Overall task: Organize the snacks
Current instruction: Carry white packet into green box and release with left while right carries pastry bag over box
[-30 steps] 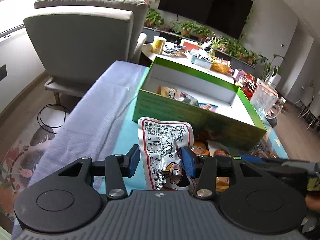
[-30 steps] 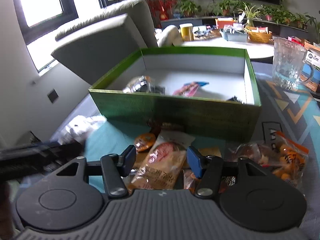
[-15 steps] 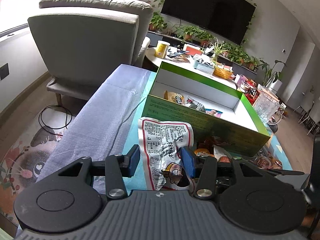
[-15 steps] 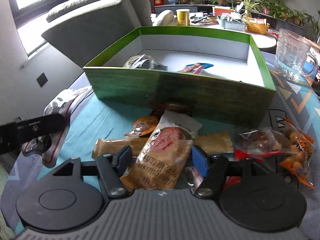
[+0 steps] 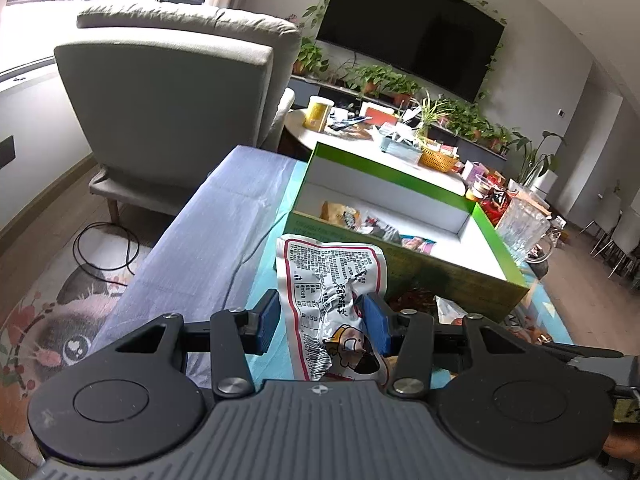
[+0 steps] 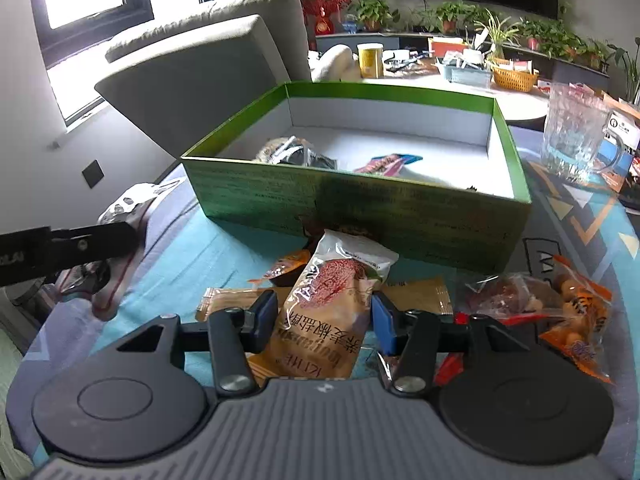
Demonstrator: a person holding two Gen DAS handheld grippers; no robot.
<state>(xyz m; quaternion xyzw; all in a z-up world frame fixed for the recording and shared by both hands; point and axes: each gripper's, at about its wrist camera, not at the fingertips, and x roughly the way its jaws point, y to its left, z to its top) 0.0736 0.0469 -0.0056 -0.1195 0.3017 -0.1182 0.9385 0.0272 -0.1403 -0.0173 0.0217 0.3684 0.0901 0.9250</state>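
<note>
My left gripper (image 5: 322, 320) is shut on a white printed snack packet (image 5: 332, 280) and holds it upright above the table, short of the green box (image 5: 400, 272). My right gripper (image 6: 324, 318) is shut on a tan snack packet with a red picture (image 6: 328, 312), lifted a little over the loose snacks in front of the green box (image 6: 360, 208). The box holds a few packets (image 6: 296, 152). The left gripper with its white packet also shows at the left of the right wrist view (image 6: 120, 216).
Loose snacks lie on the teal cloth: a tan bar (image 6: 228, 300), a small orange packet (image 6: 288, 264), clear and orange bags (image 6: 560, 304). A glass mug (image 6: 572, 140) stands right of the box. A grey armchair (image 5: 172, 92) and a cluttered round table (image 5: 360, 132) lie beyond.
Both grippers have risen and drawn back from the box. The right gripper has lifted the tan packet off the pile. The left still holds the white packet.
</note>
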